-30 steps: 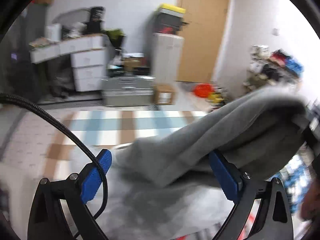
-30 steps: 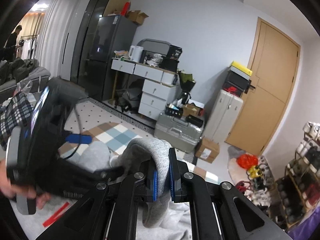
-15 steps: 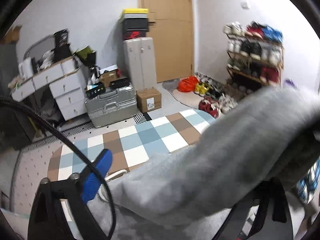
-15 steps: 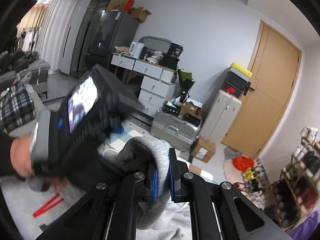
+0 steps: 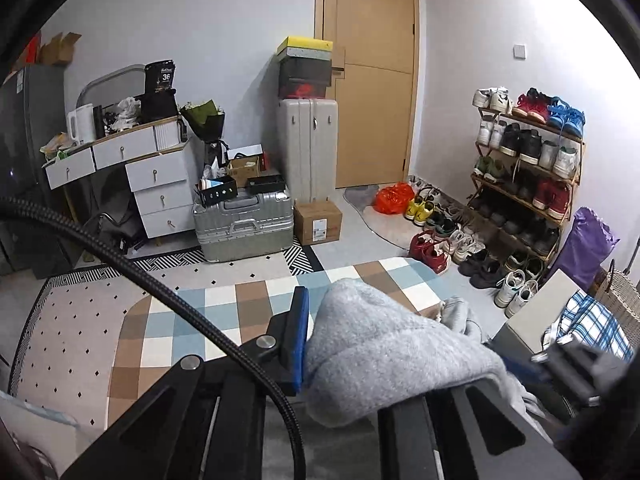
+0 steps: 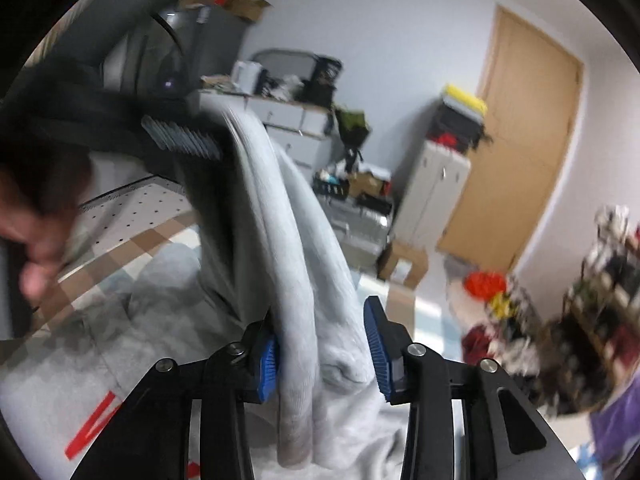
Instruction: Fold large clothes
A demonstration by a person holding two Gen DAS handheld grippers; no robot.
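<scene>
A thick grey garment [image 5: 384,360] is bunched over my left gripper [image 5: 344,344], whose jaws are closing. The left blue pad [image 5: 298,336] presses into the fold, and the other finger is hidden under the cloth. In the right wrist view the same garment [image 6: 280,240] hangs in a long fold from the blurred left gripper [image 6: 188,144] at upper left. It drops between the jaws of my right gripper [image 6: 324,356], which are opening. The left pad [image 6: 268,360] touches the cloth and the right pad stands apart. More grey cloth lies spread underneath.
A checked rug [image 5: 224,320] covers the floor ahead. Behind it are a silver suitcase [image 5: 244,224] and a cardboard box [image 5: 318,222]. A shoe rack [image 5: 528,168] and a wicker basket [image 5: 620,300] stand at the right. Red tape [image 6: 92,424] marks the surface, and a hand [image 6: 36,240] is at left.
The left jaws have closed from wide open onto the grey fold and lifted it. The right jaws, shut on the cloth before, have parted and the right gripper has sunk.
</scene>
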